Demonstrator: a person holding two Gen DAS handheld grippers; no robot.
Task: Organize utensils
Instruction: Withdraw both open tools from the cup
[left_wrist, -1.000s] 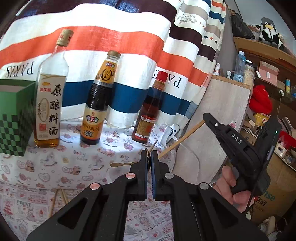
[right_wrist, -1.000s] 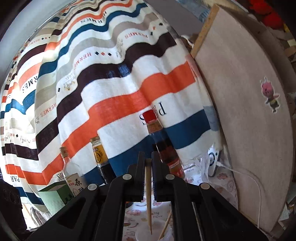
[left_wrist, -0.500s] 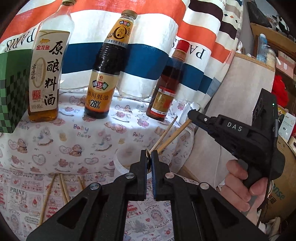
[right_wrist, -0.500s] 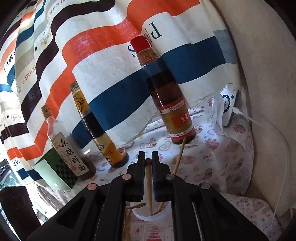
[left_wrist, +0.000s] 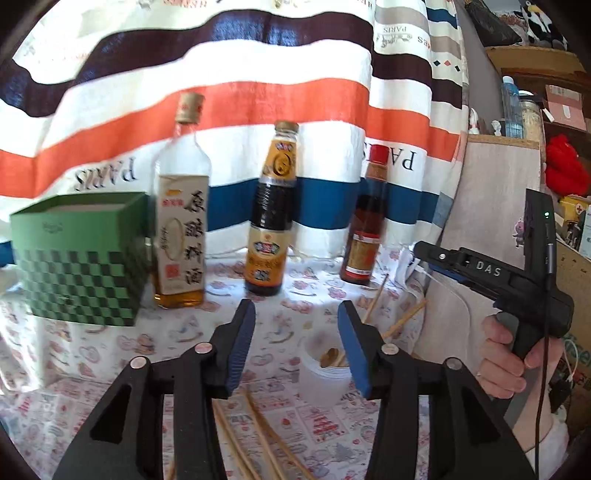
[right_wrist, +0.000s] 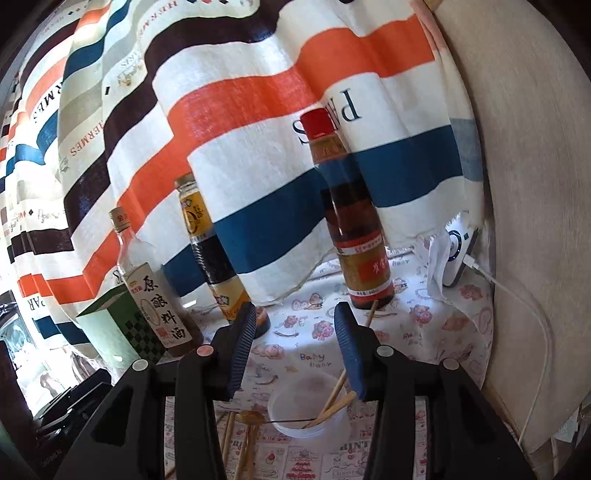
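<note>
Closest in, the left gripper (left_wrist: 295, 332) stands about half open with nothing between its blue pads; its jaws have just been opening. The right gripper (right_wrist: 293, 332) is the same, jaws just parted and empty. Under them, loose chopsticks (left_wrist: 258, 439) lie flat on the printed tablecloth (left_wrist: 92, 339), waiting to be gathered. They look light, thin and stiff, likely to roll or slip from a loose pinch, so I'd take each near its middle, squarely across the pads. Just beyond stands the translucent cup (right_wrist: 310, 410), already holding a few chopsticks and a small spoon (right_wrist: 258, 419) that lean on its rim; it looks light enough to tip if nudged. Farther back, three sauce bottles (left_wrist: 271, 210) and a green checkered box (left_wrist: 81, 254) stand before the striped curtain (left_wrist: 258, 92).
</note>
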